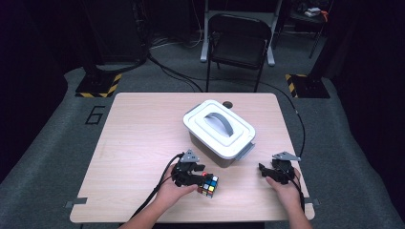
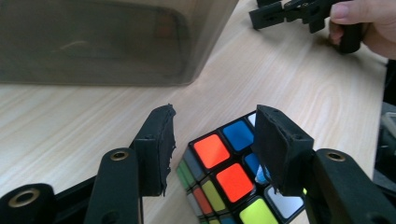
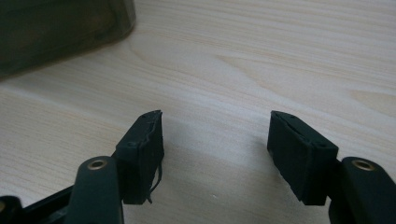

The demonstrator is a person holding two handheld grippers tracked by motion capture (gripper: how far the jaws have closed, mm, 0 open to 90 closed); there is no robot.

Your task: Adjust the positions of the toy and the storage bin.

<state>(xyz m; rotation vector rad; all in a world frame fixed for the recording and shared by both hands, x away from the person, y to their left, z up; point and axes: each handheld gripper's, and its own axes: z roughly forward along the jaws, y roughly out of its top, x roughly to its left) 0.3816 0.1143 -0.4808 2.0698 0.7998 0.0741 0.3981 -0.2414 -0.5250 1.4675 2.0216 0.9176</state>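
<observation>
Left gripper [image 2: 212,142] jaws apart around the cube [image 2: 233,182]; right gripper [image 3: 215,154] gapes over bare table [image 3: 280,56]

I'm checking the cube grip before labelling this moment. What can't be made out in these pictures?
- Left gripper view: lower part of the cube cut off by the bottom edge; the right jaw covers some stickers.
- High view: whether the left gripper presses the cube, too small.
- The box contents: lid and dark walls hide them.
</observation>
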